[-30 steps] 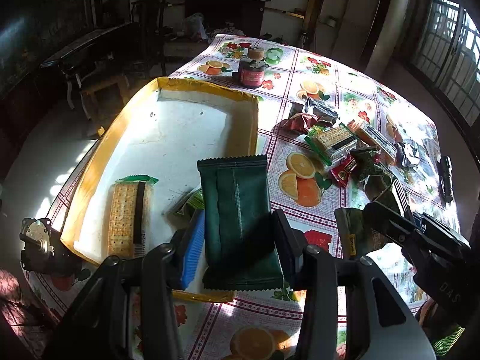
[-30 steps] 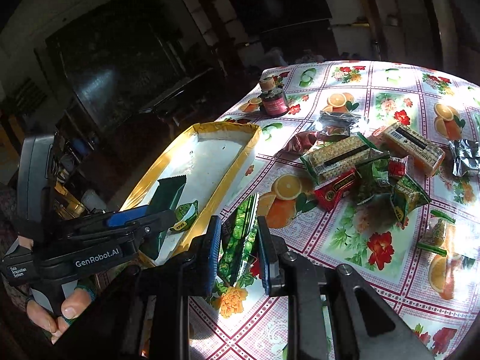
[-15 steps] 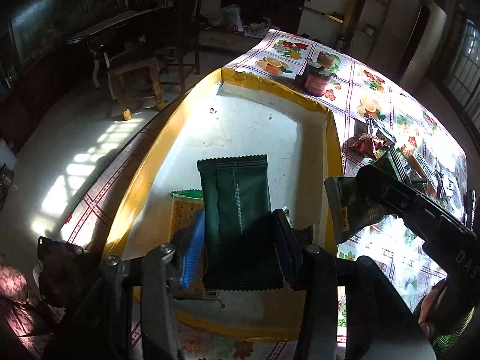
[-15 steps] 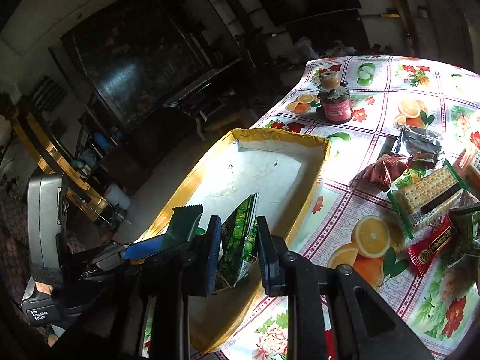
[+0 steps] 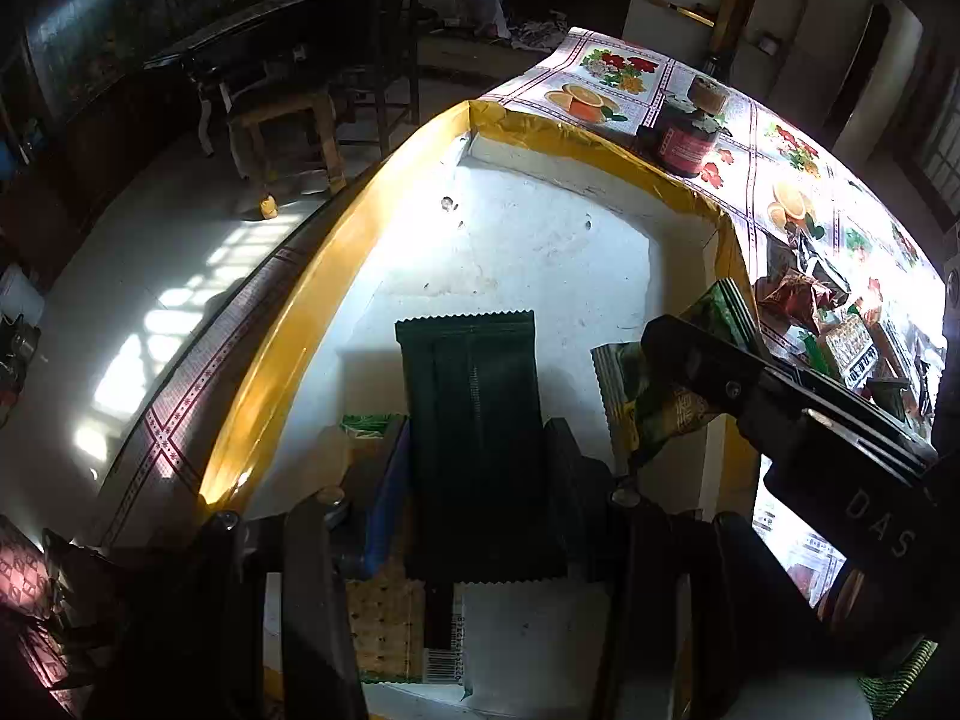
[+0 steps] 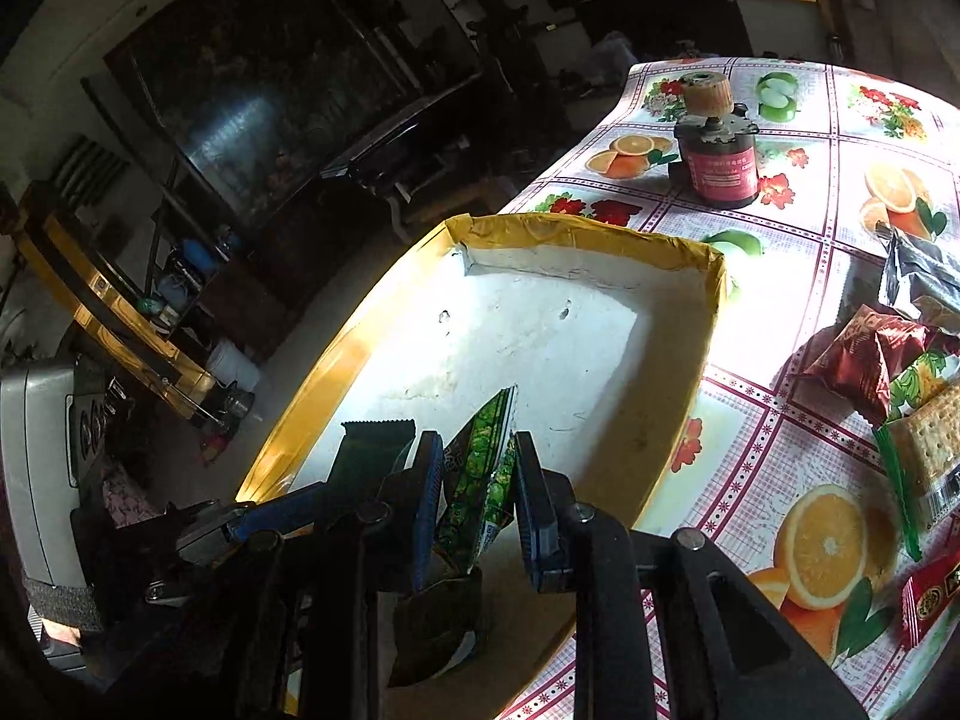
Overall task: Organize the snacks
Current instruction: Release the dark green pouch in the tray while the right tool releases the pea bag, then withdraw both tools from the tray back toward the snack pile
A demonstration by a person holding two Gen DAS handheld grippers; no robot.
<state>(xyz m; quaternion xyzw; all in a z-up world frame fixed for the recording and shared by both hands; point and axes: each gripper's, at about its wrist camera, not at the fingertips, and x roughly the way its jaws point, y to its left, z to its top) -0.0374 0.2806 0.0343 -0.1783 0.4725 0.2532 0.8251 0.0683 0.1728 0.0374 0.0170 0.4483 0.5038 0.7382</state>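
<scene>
The bench (image 6: 798,312), under a fruit-and-flower oilcloth, carries a white tray with a yellow taped rim (image 5: 600,138). Loose snacks (image 6: 864,360) lie on the cloth to the tray's right, and a dark red-labelled jar (image 6: 720,171) stands beyond its far end. Over the tray floor, the left gripper (image 5: 477,462) has its jaws pinching a dark green packet (image 5: 468,372), above a cracker pack (image 5: 384,624) lying flat. Just beside it, the right gripper (image 6: 477,480) has its jaws pressed on a bright green wrapper (image 6: 480,462).

A dark green packet (image 5: 474,420) hangs over a white tray (image 5: 540,252) with yellow rim on a fruit-patterned tablecloth (image 6: 810,372).
</scene>
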